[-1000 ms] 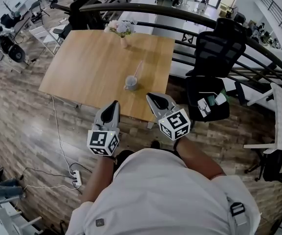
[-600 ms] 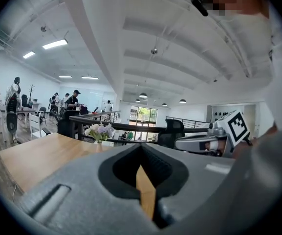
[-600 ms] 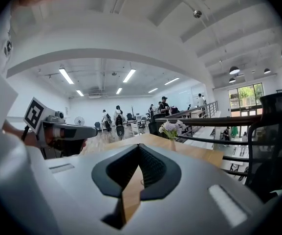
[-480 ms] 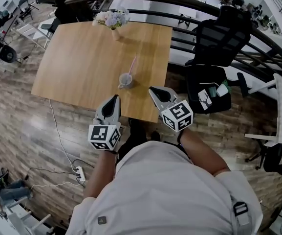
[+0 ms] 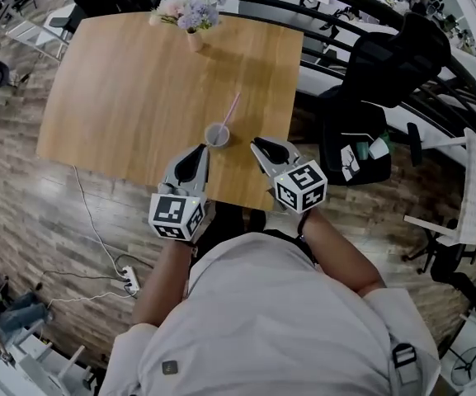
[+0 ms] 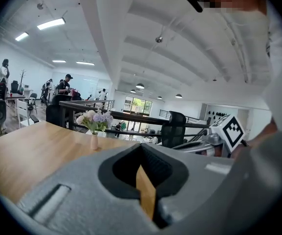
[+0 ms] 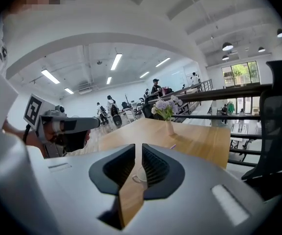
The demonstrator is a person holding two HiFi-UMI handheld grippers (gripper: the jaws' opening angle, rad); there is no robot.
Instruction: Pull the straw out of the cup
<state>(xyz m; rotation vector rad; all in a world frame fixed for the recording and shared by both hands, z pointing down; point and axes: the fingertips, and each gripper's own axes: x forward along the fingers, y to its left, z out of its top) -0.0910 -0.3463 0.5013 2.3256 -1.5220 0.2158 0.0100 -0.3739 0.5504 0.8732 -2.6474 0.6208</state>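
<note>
Both grippers have slid up beside the cup (image 5: 217, 134), pointing a little down. Now the left gripper (image 5: 202, 148) is squeezed together, empty; the right gripper (image 5: 258, 143) is opening, empty. The pink straw (image 5: 231, 110) leans in the cup on the table (image 5: 130, 81).

Small pale grey cup (image 5: 217, 134) with side handle, upright on wooden table (image 5: 122, 89), close to near edge. Thin pink straw (image 5: 230, 112) standing inside cup, leaning toward far right, upper end well above rim.
</note>
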